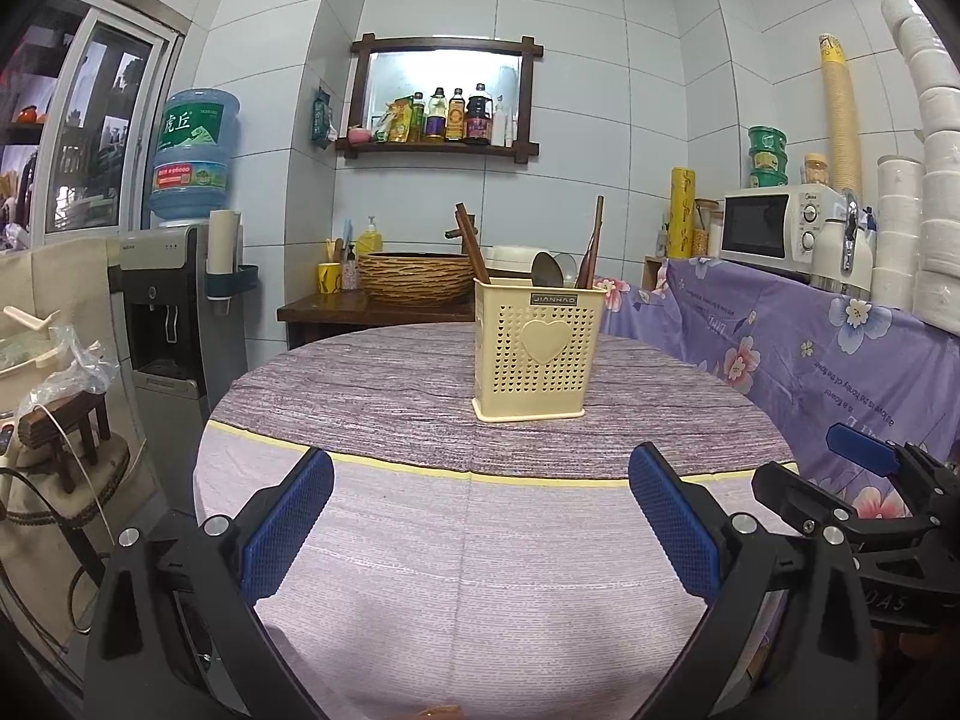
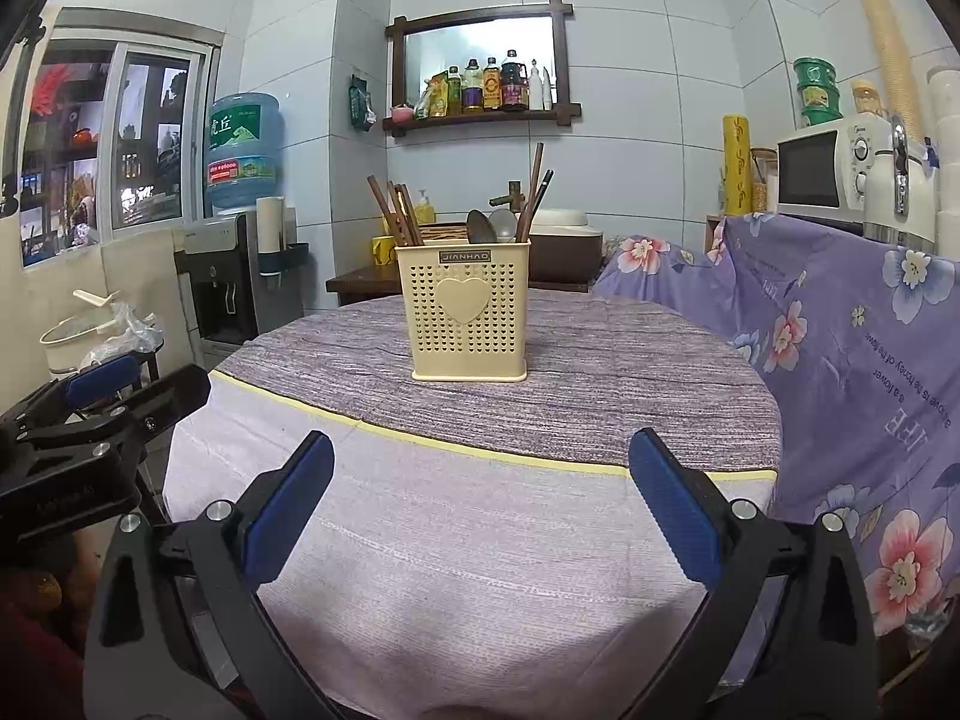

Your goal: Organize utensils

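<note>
Holder: we've got one cream plastic utensil holder (image 2: 469, 315) standing upright on the round table (image 2: 456, 540), on the darker far part of the cloth, heart side facing us.

Chopsticks: brown chopsticks (image 2: 396, 219) stick up out of the holder, long axis roughly vertical. The left bunch leans up and to the left, and we count about four there in the right wrist view. The right bunch (image 2: 533, 192) leans slightly right, looks like two or three, hard to split them.

Spoons: two metal spoons (image 2: 481, 227) in the middle section, bowls up, handles down inside.

Left gripper: our left gripper (image 1: 480, 522) hangs over the near, paler part of the cloth with its blue pads spread wide and nothing between them. It's well apart from the holder.

Right gripper: our right gripper (image 2: 480, 510) is the same deal, fingers wide apart and empty, pointing straight at the holder from the near edge of the table.

Tabletop: besides the holder, we see only cloth on it.

Background: one water dispenser (image 2: 240, 276) at left, one microwave (image 2: 831, 171) at right.
</note>
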Motion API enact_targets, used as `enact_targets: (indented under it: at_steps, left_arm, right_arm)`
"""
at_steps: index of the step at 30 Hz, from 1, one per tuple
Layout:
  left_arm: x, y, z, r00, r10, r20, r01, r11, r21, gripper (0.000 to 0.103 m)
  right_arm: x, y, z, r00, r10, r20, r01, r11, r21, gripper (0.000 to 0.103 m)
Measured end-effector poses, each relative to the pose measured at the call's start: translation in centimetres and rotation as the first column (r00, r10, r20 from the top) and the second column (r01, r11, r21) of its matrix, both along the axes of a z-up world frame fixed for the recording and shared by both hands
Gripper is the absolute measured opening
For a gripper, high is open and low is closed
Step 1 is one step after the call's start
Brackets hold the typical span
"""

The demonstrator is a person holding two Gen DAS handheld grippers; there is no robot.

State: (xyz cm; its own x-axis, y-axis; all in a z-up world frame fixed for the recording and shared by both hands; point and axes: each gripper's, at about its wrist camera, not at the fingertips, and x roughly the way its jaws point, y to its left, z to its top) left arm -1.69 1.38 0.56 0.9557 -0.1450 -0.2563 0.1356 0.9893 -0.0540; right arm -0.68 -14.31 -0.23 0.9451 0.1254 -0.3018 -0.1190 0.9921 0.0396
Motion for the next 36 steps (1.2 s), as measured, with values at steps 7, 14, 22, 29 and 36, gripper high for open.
enact_targets:
  at_steps: [7,14,22,29,36]
  left_arm:
    - [0.05,0.07,-0.04,1.000,0.000,-0.003,0.000,1.000,0.003,0.098]
    - [0.06,0.15,-0.27,1.000,-0.004,-0.004,0.004,1.000,-0.005,0.098]
    - [0.32,0.23,-0.34,1.000,0.015,-0.020,-0.015,1.000,-0.003,0.098]
    - [0.43,0.48,-0.53,0.999,0.025,-0.032,-0.025,1.000,-0.003,0.098]
    - [0.40,0.55,-0.51,0.999,0.039,-0.032,-0.039,0.999,0.002,0.098]
  right_arm:
    - [-0.01,0.03,-0.08,1.000,-0.001,-0.005,0.001,1.000,-0.002,0.097]
    - [0.10,0.12,-0.23,1.000,-0.005,-0.014,0.005,1.000,-0.004,0.097]
    - [0.35,0.04,-0.44,1.000,-0.006,-0.020,0.005,1.000,-0.004,0.097]
    - [0.38,-0.03,-0.65,1.000,-0.008,-0.024,0.008,1.000,-0.004,0.097]
    - [0.39,0.08,-0.87,1.000,-0.009,-0.029,0.009,1.000,-0.006,0.097]
